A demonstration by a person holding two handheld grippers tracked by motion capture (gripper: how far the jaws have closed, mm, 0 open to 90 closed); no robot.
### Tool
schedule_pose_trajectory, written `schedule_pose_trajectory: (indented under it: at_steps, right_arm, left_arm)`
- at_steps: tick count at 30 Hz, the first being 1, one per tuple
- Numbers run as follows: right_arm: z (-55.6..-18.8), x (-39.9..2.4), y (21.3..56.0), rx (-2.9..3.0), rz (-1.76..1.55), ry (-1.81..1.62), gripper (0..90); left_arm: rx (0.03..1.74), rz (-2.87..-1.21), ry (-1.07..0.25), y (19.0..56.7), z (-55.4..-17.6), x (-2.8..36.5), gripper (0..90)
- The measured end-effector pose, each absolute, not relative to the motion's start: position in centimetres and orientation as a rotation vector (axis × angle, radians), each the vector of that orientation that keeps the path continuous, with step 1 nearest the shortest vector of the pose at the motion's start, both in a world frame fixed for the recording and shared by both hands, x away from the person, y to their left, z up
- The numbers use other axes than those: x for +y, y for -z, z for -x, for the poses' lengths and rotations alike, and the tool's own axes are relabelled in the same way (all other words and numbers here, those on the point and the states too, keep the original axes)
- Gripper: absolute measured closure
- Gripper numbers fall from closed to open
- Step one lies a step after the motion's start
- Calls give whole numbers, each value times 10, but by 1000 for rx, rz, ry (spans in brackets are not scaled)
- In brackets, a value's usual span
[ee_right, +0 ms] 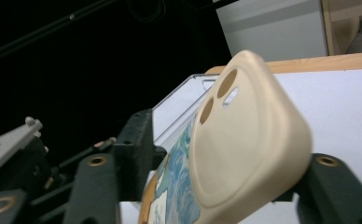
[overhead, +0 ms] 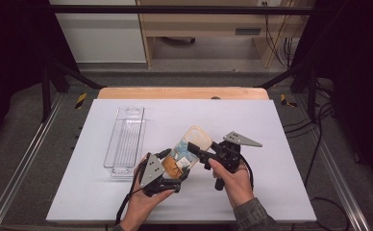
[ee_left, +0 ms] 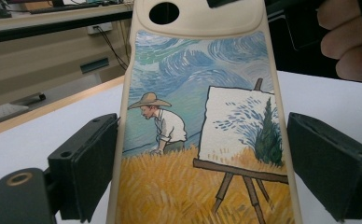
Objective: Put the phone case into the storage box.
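In the high view, the phone case (overhead: pixel 187 151) is held above the white table (overhead: pixel 271 192) between both hands, with a clear plastic box (overhead: pixel 125 142) lying to its left. The left tongs (overhead: pixel 171 174) clamp its lower end, and the right tongs (overhead: pixel 197 153) are at its upper end.

In the left gripper view, the jaws press both long edges of the painted case (ee_left: pixel 202 140).

In the right gripper view, the jaws flank the case's cream camera end (ee_right: pixel 249 140); whether they press on it I cannot tell.

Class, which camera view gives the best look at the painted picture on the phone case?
The left gripper view: the phone case faces it, painter and easel plain. The high view shows it small; the right gripper view shows mostly its cream camera end.
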State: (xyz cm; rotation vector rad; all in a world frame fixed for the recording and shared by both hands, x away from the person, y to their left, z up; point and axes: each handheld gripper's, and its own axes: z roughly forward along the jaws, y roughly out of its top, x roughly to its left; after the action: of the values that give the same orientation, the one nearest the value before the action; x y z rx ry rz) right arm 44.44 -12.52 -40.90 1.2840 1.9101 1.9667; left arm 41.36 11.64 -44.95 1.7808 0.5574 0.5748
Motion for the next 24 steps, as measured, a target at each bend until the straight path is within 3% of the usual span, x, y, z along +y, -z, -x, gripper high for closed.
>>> schedule_pose_trajectory:
  at_steps: [2, 13, 24]
  right_arm:
    - [-446, -127, 409, 1898, -1295, -1994, 551]
    - [-448, -129, 409, 1875, -1308, -2088, 804]
    - [-446, -125, 405, 1915, -1239, -2132, 864]
  left_arm:
    - [557, -1780, -575, 450, -414, 116, 111]
    - [551, -1781, -573, 452, -415, 118, 111]
    - [548, -1778, -578, 454, -416, 119, 111]
